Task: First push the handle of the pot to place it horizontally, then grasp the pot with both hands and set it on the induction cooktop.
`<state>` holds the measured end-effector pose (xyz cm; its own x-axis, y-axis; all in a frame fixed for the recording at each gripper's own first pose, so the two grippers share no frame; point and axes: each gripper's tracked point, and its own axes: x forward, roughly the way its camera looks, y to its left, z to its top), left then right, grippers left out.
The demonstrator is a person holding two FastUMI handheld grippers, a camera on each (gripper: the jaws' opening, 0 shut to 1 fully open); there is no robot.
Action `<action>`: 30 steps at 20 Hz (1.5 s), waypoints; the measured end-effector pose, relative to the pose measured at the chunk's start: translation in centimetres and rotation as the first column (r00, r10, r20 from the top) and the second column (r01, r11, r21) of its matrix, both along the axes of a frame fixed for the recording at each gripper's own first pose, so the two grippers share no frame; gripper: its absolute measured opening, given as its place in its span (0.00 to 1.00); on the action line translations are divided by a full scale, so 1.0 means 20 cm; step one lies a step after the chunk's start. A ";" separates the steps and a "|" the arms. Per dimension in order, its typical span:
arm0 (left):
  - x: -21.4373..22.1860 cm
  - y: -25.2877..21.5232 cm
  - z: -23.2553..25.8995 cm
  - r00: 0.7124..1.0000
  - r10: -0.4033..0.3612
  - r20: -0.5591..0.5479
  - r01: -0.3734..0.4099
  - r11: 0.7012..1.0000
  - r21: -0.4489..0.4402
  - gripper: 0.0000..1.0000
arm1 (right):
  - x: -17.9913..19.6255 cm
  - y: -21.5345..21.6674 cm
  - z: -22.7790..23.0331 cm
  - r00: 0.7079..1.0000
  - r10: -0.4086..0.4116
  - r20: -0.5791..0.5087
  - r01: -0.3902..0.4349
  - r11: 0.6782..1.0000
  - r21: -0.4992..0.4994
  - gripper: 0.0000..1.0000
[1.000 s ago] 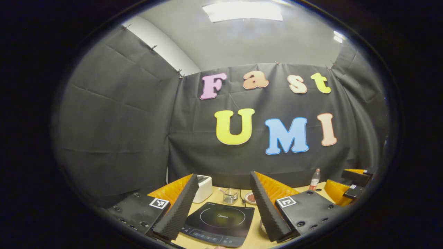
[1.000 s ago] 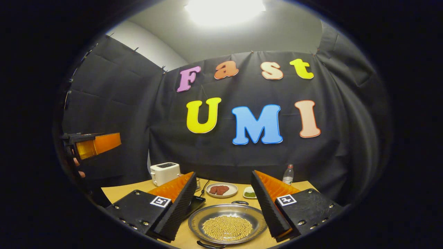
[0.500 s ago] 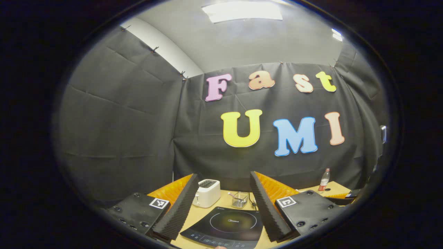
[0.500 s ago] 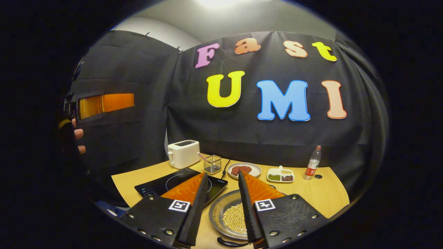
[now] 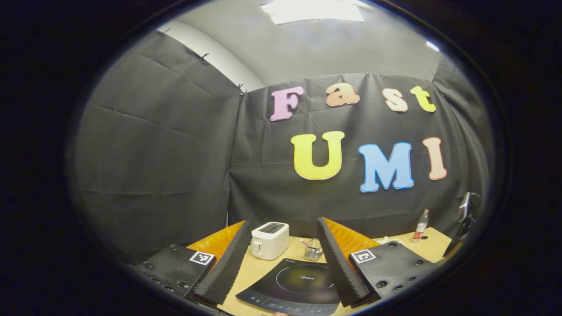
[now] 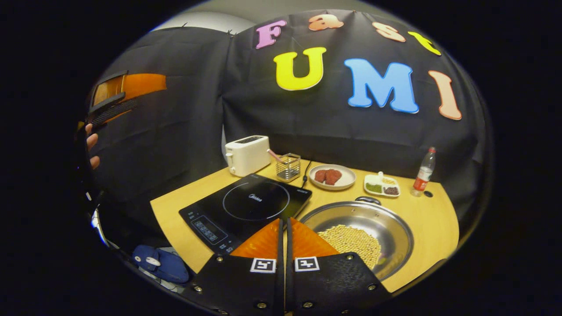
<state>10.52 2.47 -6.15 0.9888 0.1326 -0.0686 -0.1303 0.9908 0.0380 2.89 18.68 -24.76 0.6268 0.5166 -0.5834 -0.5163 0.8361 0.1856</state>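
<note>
The silver pot [image 6: 386, 228] holds pale beans and stands on the wooden table, right of the black induction cooktop [image 6: 246, 206]. One dark pot handle [image 6: 368, 199] shows at its far rim. The near rim is hidden behind my right gripper [image 6: 284, 220], which is shut with nothing between its fingers, held above the pot's left edge. My left gripper [image 5: 283, 223] is open and empty, high above the cooktop [image 5: 298, 285]. In the right gripper view the left gripper [image 6: 127, 90] hangs at the upper left, held by a hand [image 6: 91, 145].
Behind the cooktop stand a white toaster [image 6: 247, 153] and a wire basket [image 6: 288, 166]. A plate of meat [image 6: 332, 176], a small divided tray [image 6: 382, 186] and a bottle [image 6: 423, 171] line the back. A blue object [image 6: 160, 262] lies below the table's left edge.
My right gripper's fingers have closed from wide apart to shut, and it has risen and tipped down over the table. The left gripper has swung slightly left.
</note>
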 end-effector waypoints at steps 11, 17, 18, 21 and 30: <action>0.06 0.04 -0.11 0.999 0.000 -0.037 -0.002 0.999 -0.035 0.94 | -0.28 -0.01 -0.41 0.927 0.056 -0.371 -0.083 0.995 -0.058 0.02; 0.07 0.01 -0.14 0.999 -0.026 -0.041 0.024 0.999 -0.045 0.95 | -0.32 -0.13 -0.50 0.902 -0.011 -0.431 -0.039 0.994 -0.106 0.02; 0.08 0.00 -0.14 0.999 -0.030 -0.041 0.028 0.999 -0.046 0.95 | -0.33 -0.13 -0.50 0.897 -0.018 -0.442 -0.028 0.995 -0.099 0.01; 0.10 -0.05 -0.14 0.998 -0.052 -0.043 0.050 0.997 -0.050 0.94 | -0.32 -0.17 -0.50 0.891 -0.048 -0.451 0.002 0.995 -0.101 0.01; 0.20 -0.25 -0.18 0.989 -0.142 -0.044 0.138 0.987 -0.078 0.99 | -0.32 -0.40 -0.51 0.878 -0.152 -0.454 0.091 0.984 -0.152 0.01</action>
